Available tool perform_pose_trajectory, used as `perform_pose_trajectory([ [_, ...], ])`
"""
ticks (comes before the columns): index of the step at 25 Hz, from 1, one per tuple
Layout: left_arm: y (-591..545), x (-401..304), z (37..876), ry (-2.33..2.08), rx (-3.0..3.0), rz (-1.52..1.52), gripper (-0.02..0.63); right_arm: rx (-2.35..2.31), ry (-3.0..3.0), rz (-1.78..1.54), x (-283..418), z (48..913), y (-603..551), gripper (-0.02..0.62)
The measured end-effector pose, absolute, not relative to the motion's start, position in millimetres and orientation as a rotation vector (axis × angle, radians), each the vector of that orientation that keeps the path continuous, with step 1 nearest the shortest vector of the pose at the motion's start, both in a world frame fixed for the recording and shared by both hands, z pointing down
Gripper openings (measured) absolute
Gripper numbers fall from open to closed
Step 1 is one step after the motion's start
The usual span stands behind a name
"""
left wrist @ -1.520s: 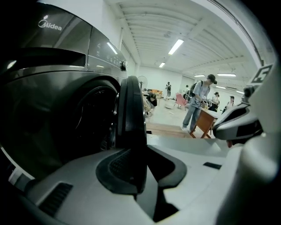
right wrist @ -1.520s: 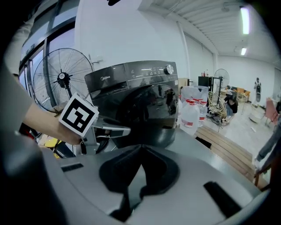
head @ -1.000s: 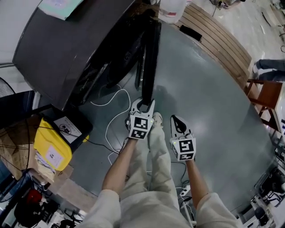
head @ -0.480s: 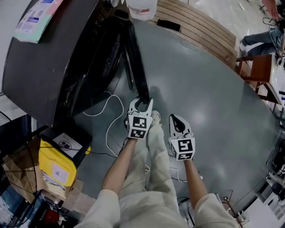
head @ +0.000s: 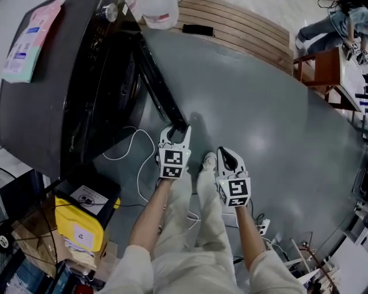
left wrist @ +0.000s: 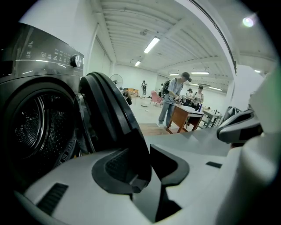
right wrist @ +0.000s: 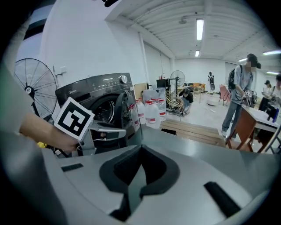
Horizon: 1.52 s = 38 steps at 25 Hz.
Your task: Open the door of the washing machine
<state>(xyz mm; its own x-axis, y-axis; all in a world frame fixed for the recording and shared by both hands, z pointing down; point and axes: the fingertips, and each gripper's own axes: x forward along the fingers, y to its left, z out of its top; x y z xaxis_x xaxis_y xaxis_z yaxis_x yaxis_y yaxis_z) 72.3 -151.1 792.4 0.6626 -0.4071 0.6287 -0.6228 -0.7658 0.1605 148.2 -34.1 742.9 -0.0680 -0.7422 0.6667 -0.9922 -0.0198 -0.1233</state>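
The dark grey washing machine (head: 52, 86) stands at the left in the head view, with its round door (head: 158, 86) swung out over the floor. My left gripper (head: 175, 129) is at the door's free edge. In the left gripper view the door's black rim (left wrist: 114, 118) lies between the jaws (left wrist: 149, 156). They are opening, and a sliver of floor shows beside the right pad. The steel drum (left wrist: 39, 132) shows behind. My right gripper (head: 225, 154) hangs shut and empty over the floor to the right, apart from the door.
A white cable (head: 138, 155) loops on the grey floor below the machine. A yellow box (head: 80, 229) sits at lower left, a wooden platform (head: 241, 34) and white jug (head: 155, 11) at the top, a wooden table (head: 325, 69) at the right. People stand far off.
The door has swung further out from the machine's front, and my left gripper has gone along with its edge. My right gripper has moved alongside and stays shut.
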Motion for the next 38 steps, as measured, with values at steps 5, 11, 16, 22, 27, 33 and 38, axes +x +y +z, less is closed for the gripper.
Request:
perform_pose_trajectory([
  [5,-152,98,793,-0.809,2.521,0.827,0.135,1.837,-1.854,0.822,176,740,-33,-0.002],
  [11,-151,128,794,-0.819,2.524,0.831,0.135,1.868,-1.830,0.822,215,742,-20,-0.002],
  [16,-151,155,796,-0.814,2.545,0.839,0.135,1.885,-1.803,0.843,238,749,-2,0.000],
  [22,-157,192,800,-0.768,2.601,0.870,0.120,1.897,-1.782,0.867,255,757,10,-0.002],
  [27,-165,224,804,-0.724,2.651,0.912,0.070,1.912,-1.766,0.886,268,762,13,-0.001],
  [33,-178,261,804,-0.670,2.708,0.907,0.057,1.917,-1.767,0.886,282,765,7,0.000],
  [38,-191,290,805,-0.649,2.733,0.896,0.054,1.922,-1.760,0.888,294,767,2,0.000],
])
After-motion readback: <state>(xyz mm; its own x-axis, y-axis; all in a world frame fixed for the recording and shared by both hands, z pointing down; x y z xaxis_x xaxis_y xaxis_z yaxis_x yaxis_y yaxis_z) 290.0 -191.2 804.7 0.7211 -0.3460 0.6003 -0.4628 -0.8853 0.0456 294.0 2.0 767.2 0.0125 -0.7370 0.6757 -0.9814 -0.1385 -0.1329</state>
